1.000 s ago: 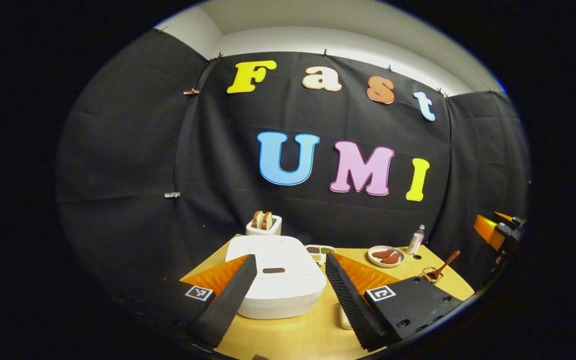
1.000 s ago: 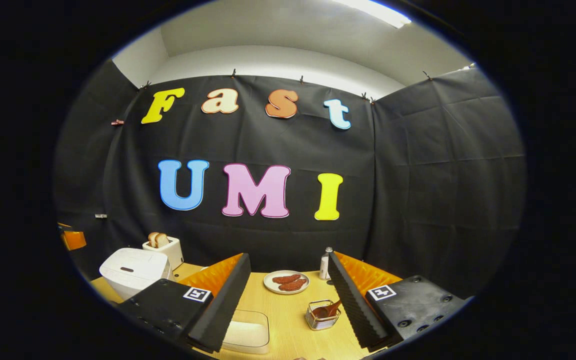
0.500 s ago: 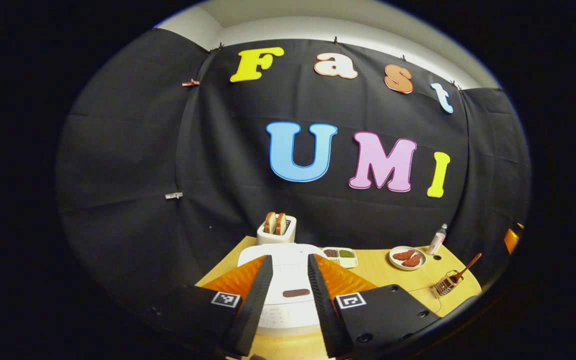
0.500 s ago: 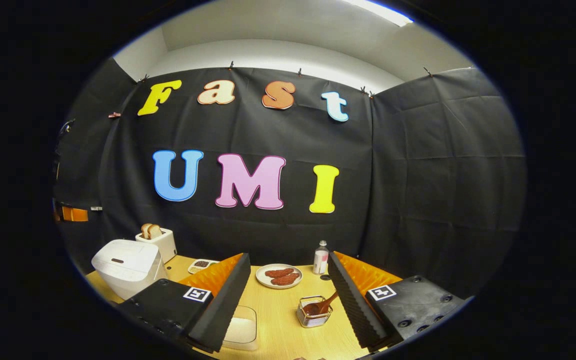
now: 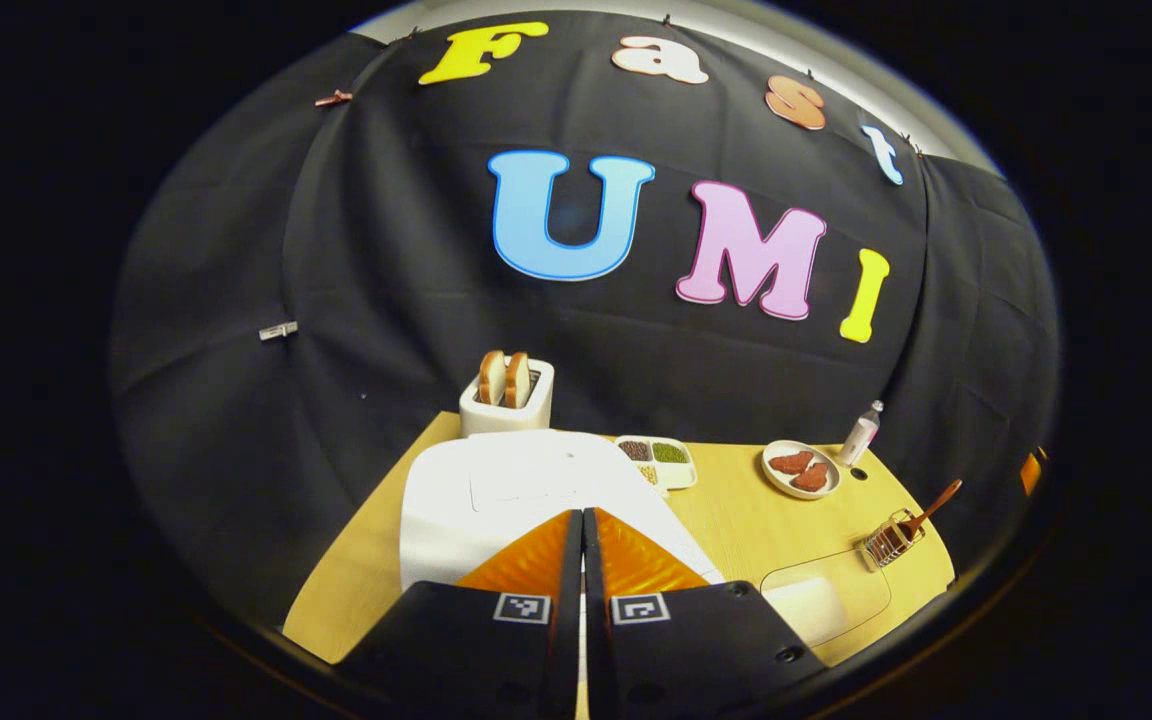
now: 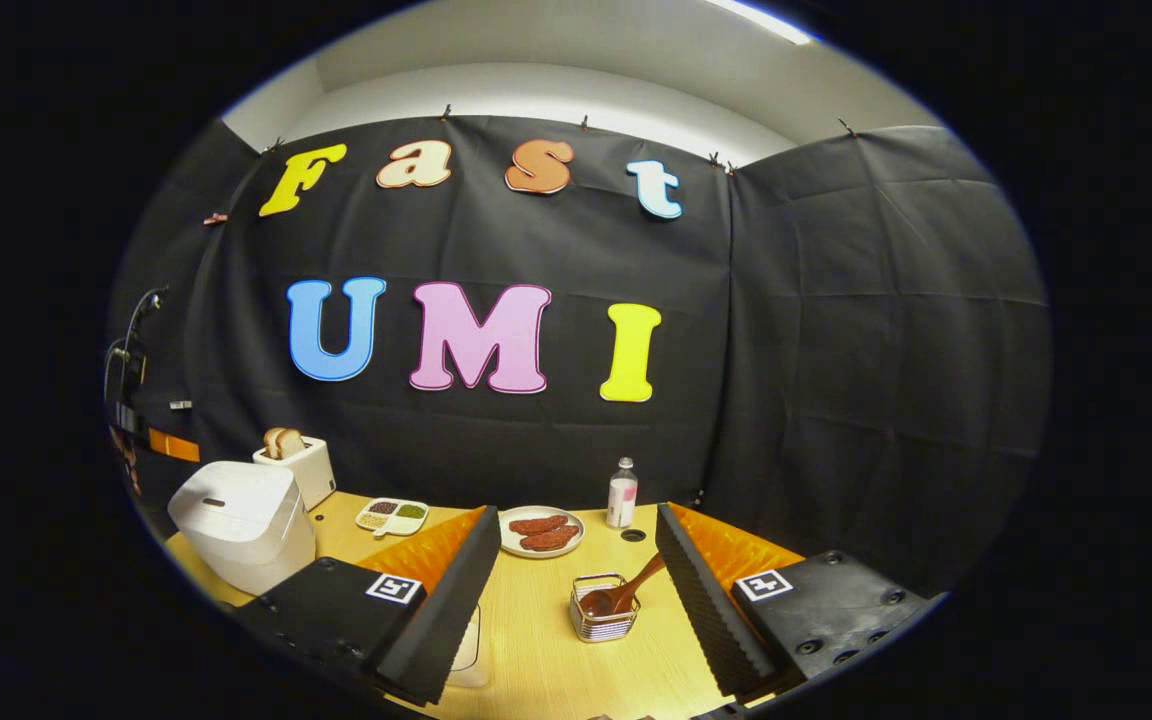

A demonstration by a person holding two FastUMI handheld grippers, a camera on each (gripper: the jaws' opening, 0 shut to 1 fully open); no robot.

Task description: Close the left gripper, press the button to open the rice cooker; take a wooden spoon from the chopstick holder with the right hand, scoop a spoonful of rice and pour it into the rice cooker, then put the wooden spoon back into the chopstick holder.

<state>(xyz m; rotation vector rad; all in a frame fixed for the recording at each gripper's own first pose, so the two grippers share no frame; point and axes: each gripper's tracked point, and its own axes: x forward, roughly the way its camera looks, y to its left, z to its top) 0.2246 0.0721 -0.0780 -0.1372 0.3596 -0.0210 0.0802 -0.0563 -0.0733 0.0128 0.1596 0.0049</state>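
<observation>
Jaws pressed together with nothing between them: in the left gripper view your left gripper (image 5: 582, 520) hangs over the front of the white, closed-lid rice cooker (image 5: 521, 490), its button hidden under the fingers. Far right on the light wooden table (image 5: 736, 520), the brown wooden spoon (image 5: 921, 505) leans in the wire chopstick holder (image 5: 888, 540), beside a clear container of what looks like rice (image 5: 821, 600).

In the right gripper view your right gripper (image 6: 576, 560) is spread wide and empty, the holder (image 6: 604, 615) and spoon (image 6: 626, 595) between its fingers, ahead. The cooker (image 6: 241, 520) sits far left.
</observation>
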